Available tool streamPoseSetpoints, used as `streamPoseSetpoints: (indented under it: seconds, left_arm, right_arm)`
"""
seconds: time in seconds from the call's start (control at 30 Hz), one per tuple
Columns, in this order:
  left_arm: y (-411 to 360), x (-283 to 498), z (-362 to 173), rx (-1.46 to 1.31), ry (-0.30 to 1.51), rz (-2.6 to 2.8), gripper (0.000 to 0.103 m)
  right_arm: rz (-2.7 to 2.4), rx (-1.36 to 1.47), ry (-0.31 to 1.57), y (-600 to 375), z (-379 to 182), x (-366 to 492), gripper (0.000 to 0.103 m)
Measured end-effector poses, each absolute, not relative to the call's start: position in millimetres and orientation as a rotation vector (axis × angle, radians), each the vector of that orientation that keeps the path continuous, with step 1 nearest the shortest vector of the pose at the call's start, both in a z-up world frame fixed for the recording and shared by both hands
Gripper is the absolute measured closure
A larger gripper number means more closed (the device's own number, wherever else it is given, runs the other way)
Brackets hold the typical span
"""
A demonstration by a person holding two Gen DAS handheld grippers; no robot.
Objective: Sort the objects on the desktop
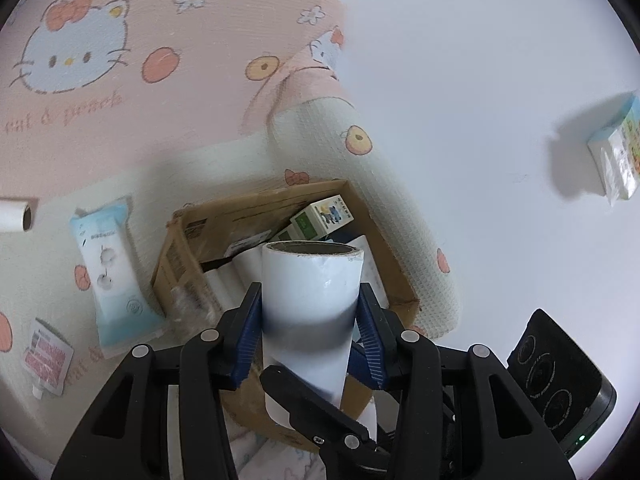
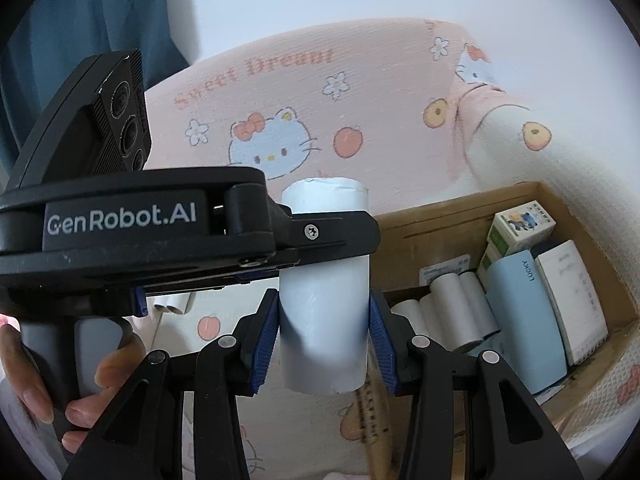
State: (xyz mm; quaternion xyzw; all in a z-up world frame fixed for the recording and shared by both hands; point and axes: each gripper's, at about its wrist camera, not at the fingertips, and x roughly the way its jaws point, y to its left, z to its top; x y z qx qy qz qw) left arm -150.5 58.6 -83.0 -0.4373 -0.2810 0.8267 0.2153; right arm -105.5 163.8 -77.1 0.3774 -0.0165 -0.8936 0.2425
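Two tools, two white rolls, both above the box.

The left tool [image 1: 308,312] clamps a roll [image 1: 310,304] between its blue pads, long axis running forward along the fingers, its open end toward the cardboard box [image 1: 176,256] just ahead and below. The right tool [image 2: 324,330] grips a second roll [image 2: 324,280] the same way, with the box [image 2: 404,236] to its right and below, already holding rolls and packets. The left tool crosses just in front of the right one, so by my judgement the left is nearer the drop. A wipes pack [image 1: 110,268] lies on the blanket [image 1: 160,24] left of the box.
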Motion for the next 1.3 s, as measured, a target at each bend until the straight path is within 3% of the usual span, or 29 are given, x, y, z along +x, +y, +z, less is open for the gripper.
streamPoseSetpoints:
  seconds: [0.53,0.83,1.3]
  left_arm:
    - [128,-200,-89,-1.305,-0.726,2.211,0.055]
    - [157,-204,-132,-1.457,-0.756,2.048,0.055]
    - [147,-209,-155,-1.531,-0.815,2.075,0.055]
  right_arm:
    - [-2.436,1.123,-0.126,229,-81,-153,0.062]
    - [-2.319,1.221,-0.373,272,-103,-170,0.062]
    - [-2.278,1.331,-0.179,253,-124,-179,0.062]
